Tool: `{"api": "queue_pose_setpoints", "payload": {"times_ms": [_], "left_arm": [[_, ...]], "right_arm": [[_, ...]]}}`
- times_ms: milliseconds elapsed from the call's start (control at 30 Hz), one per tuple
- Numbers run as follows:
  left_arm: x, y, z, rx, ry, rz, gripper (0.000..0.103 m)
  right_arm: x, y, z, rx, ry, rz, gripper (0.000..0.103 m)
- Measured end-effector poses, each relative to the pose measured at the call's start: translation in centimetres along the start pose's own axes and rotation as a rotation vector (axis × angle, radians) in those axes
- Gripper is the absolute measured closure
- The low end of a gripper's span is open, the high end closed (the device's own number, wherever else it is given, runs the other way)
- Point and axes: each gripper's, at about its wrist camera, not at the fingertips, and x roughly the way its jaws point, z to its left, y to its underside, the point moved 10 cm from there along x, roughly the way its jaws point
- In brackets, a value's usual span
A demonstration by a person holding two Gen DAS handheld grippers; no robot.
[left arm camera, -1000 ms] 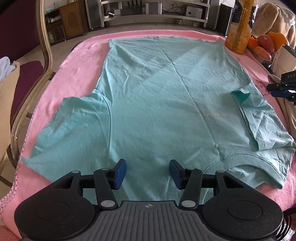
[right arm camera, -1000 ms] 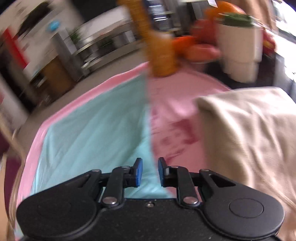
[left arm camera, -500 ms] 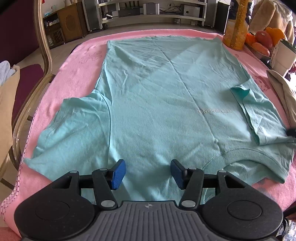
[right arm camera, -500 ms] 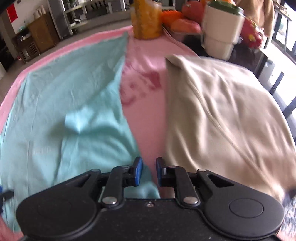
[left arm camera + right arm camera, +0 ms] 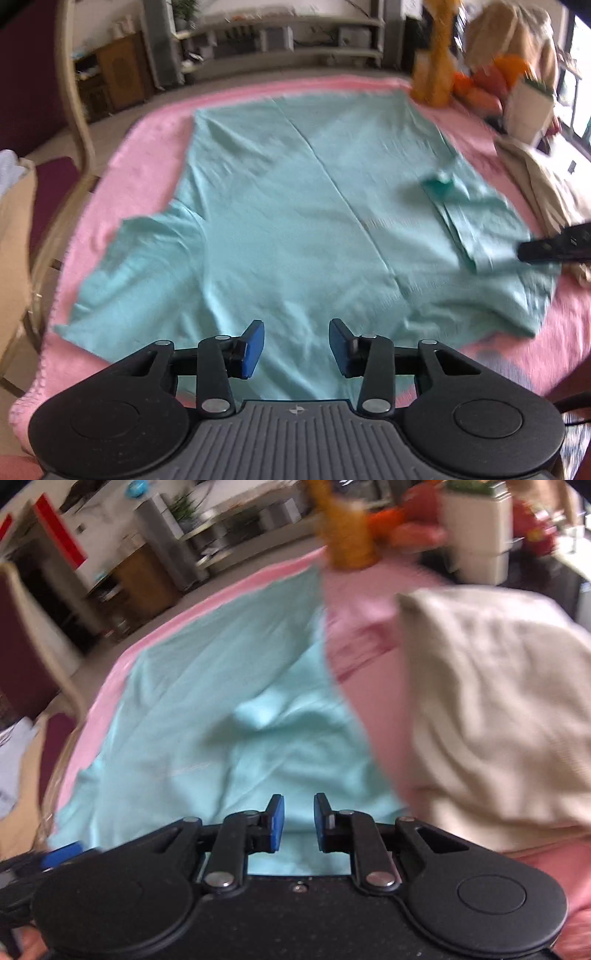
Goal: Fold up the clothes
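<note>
**A:** What is the largest thing ahead of the left gripper (image 5: pixel 295 345)?

**B:** A pink blanket (image 5: pixel 147 147) covering the table, with a teal T-shirt (image 5: pixel 280 206) spread flat on it. The shirt lies directly in front of and under the gripper, neckline end nearest it, hem farthest away. One sleeve fans out ahead to the gripper's left; the other, ahead to its right, is folded over onto the body of the shirt.

**A:** And the pose of that gripper?

**B:** Held low over the near edge of the shirt, pointing along its length, jaws released and wide apart, nothing between the blue pads (image 5: pixel 252 349).

**A:** The right gripper (image 5: pixel 298 821)?

**B:** It hovers over the shirt's folded sleeve side, tilted, jaws parted by a narrow gap, gripping nothing. A beige garment (image 5: pixel 491 709) is heaped ahead to its right, on the blanket. In the left wrist view its dark tip enters from the right edge, just beside the folded sleeve.

**A:** What is hard to make out?

**B:** Both views are motion-blurred. The orange-yellow container (image 5: pixel 434 70) and the fruit (image 5: pixel 487 83) beyond the shirt's far corner are smeared. A white pot (image 5: pixel 476 535) is cut off at the top of the right wrist view. The faint print on the shirt cannot be read. A chair back (image 5: pixel 75 110) stands left of the table.
</note>
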Motion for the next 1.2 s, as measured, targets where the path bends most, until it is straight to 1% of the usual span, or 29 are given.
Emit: {"api": "queue_pose_setpoints", "payload": {"times_ms": [33,100,167,233,267,300,367,433,500,533,600,633,700,733,767,833,933,1033,1133,1200], "left_arm": [[0.4,0.4,-0.5,0.021,0.005,0.021,0.063],[0.3,1.1,-1.3,0.067,-0.001,0.033,0.064],[-0.2,1.9,-1.8,0.112,0.004,0.073,0.064],[-1.1,2.7,-1.6,0.134,-0.006,0.082,0.064],[-1.6,2.9,-1.3,0.135,0.005,0.080,0.064],[-2.0,3.0,-0.7,0.110,0.021,0.089,0.064],[-2.5,2.9,1.2,0.031,0.018,0.090,0.058],[-2.8,2.6,4.2,-0.072,-0.034,0.083,0.058],[-3.3,2.0,7.9,-0.203,-0.074,0.070,0.058],[-3.5,1.7,9.6,-0.269,-0.086,0.063,0.058],[-3.9,1.4,13.3,-0.426,-0.094,0.044,0.058],[-3.9,1.5,14.6,-0.488,-0.096,0.039,0.058],[-3.5,1.8,17.0,-0.613,-0.096,0.035,0.058],[-3.2,2.1,18.0,-0.675,-0.092,0.035,0.059],[-2.9,2.4,18.9,-0.736,-0.088,0.037,0.059],[-1.9,3.1,19.8,-0.832,-0.065,0.057,0.058],[-1.2,3.7,21.0,-0.904,-0.101,0.058,0.056],[-0.8,3.0,21.8,-0.923,-0.148,0.025,0.055],[-0.1,2.4,22.1,-0.938,-0.160,0.012,0.055],[0.5,2.3,22.2,-0.952,-0.163,0.013,0.055]], "right_arm": [[0.7,0.4,0.4,-0.016,-0.001,0.024,0.086],[1.3,1.3,0.9,-0.071,0.015,0.050,0.085],[0.9,2.4,1.3,-0.115,0.031,0.093,0.084],[0.0,3.6,1.5,-0.131,0.039,0.140,0.084],[-0.4,4.2,1.4,-0.119,0.037,0.155,0.084],[-0.8,4.4,1.4,-0.103,0.029,0.156,0.083],[-1.6,4.4,1.5,-0.067,0.002,0.149,0.079],[-2.6,3.4,2.3,-0.038,-0.047,0.119,0.078],[-3.9,2.0,3.6,-0.030,-0.092,0.079,0.070],[-4.5,1.1,4.5,-0.037,-0.115,0.058,0.069],[-5.6,-0.6,6.3,-0.054,-0.163,0.021,0.061],[-5.9,-1.5,7.3,-0.064,-0.191,0.005,0.059],[-5.1,-2.6,8.6,-0.084,-0.237,0.004,0.052],[-4.7,-3.2,9.2,-0.094,-0.259,0.006,0.050],[-4.1,-3.1,9.1,-0.081,-0.261,0.013,0.048],[-2.8,-2.8,8.4,-0.043,-0.254,0.030,0.048],[-0.9,-2.3,7.3,0.015,-0.243,0.056,0.048],[0.9,-1.7,6.3,0.072,-0.232,0.082,0.048],[2.8,-1.2,5.3,0.130,-0.220,0.107,0.048],[2.8,-1.3,5.0,0.141,-0.210,0.097,0.048]]}}
